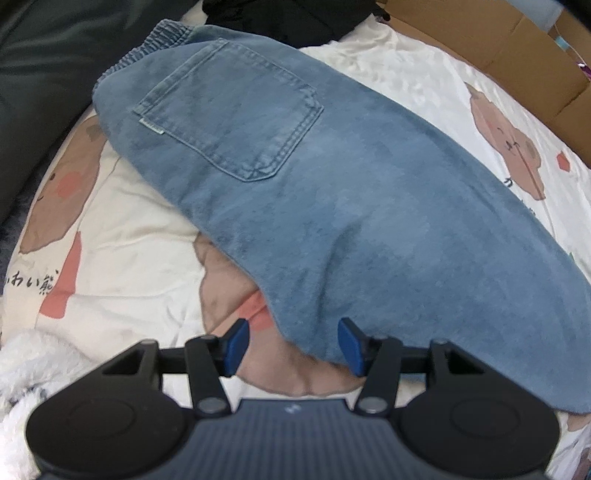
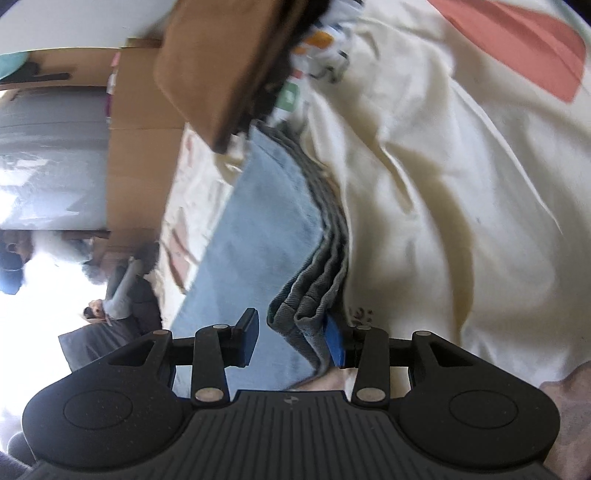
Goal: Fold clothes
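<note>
Folded blue jeans (image 1: 332,184) lie on a cream bedspread with bear prints (image 1: 129,229), back pocket (image 1: 236,110) up and elastic waistband (image 1: 162,40) at the far left. My left gripper (image 1: 295,347) points down over the near edge of the jeans. It is open: a lobe of denim lies between the blue pads and the left pad stands clear of it. In the right wrist view the jeans (image 2: 266,229) show a stacked, layered edge. My right gripper (image 2: 291,341) straddles that edge, open, the right pad against the cloth and a gap at the left pad.
A cardboard box (image 1: 498,48) borders the bed at the far right, also in the right wrist view (image 2: 144,147). A dark cushion (image 1: 37,92) lies far left, black clothing (image 1: 277,14) beyond the waistband, white fluffy fabric (image 1: 22,369) near left. A person (image 2: 118,291) sits in the background.
</note>
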Motion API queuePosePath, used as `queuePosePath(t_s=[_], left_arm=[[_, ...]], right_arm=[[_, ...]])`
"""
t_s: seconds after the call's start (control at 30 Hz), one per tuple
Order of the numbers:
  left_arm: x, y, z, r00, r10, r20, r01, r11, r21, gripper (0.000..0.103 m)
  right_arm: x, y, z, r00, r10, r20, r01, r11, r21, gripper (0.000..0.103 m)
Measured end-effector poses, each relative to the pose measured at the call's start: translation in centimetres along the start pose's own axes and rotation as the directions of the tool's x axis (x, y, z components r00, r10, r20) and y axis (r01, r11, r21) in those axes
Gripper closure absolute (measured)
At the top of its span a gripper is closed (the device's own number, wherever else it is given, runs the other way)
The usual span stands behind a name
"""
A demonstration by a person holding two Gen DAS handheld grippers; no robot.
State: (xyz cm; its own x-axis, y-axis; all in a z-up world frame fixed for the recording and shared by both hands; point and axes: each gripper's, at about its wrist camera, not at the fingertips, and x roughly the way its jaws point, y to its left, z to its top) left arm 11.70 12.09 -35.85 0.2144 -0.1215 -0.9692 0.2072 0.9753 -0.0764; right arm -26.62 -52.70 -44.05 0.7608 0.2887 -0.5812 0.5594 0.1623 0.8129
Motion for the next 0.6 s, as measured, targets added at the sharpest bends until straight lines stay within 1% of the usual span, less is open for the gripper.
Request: queuePosePath(t_s=[0.03,0.07,0.1,0.13,0.3,0.37,0.43,0.53,0.6], left_arm=[[0.0,0.2,0.0,1.000,0.003,0.000,-0.003,1.000,-0.003,0.047],[0.0,0.4,-0.1,1.000,0.007,-0.001,-0.007,1.000,-0.008,0.047],[0.0,0.7,-0.1,1.000,0.013,-0.002,-0.013,1.000,-0.014,0.047],[0.1,0.9,-0.2,1.000,0.019,-0.004,-0.019,1.000,-0.020,0.047],[0.4,1.5,-0.5,0.999,0.047,-0.008,-0.047,0.999,-0.016,0.047],[0.5,1.6,-0.5,0.999,0.046,-0.010,-0.047,0.999,-0.018,0.047],[0.5,1.6,-0.5,0.999,0.044,-0.010,-0.044,0.999,-0.017,0.047],[0.6,1.5,-0.5,0.999,0.043,-0.009,-0.043,0.999,-0.011,0.047],[0.6,1.5,-0.5,0.999,0.039,-0.010,-0.040,0.999,-0.010,0.047]], right_arm=[[0.3,-0.3,0.0,1.000,-0.008,-0.005,0.008,1.000,0.009,0.054],[0.6,-0.7,-0.1,1.000,-0.018,-0.007,0.018,1.000,0.019,0.044],[0.8,-1.0,-0.1,1.000,-0.017,-0.010,0.018,1.000,0.023,0.039],[1.1,-1.3,-0.2,1.000,-0.016,-0.013,0.016,1.000,0.026,0.038],[2.5,-2.2,-0.1,0.996,0.089,-0.016,-0.087,0.992,0.090,0.039],[3.3,-2.2,-0.1,0.992,0.117,-0.042,-0.113,0.989,0.098,0.039],[3.8,-2.1,0.1,0.992,0.111,-0.053,-0.106,0.990,0.097,0.039],[4.1,-1.9,0.7,0.996,0.085,-0.034,-0.082,0.993,0.084,0.040],[4.1,-1.8,1.2,0.996,0.086,-0.023,-0.084,0.994,0.073,0.040]])
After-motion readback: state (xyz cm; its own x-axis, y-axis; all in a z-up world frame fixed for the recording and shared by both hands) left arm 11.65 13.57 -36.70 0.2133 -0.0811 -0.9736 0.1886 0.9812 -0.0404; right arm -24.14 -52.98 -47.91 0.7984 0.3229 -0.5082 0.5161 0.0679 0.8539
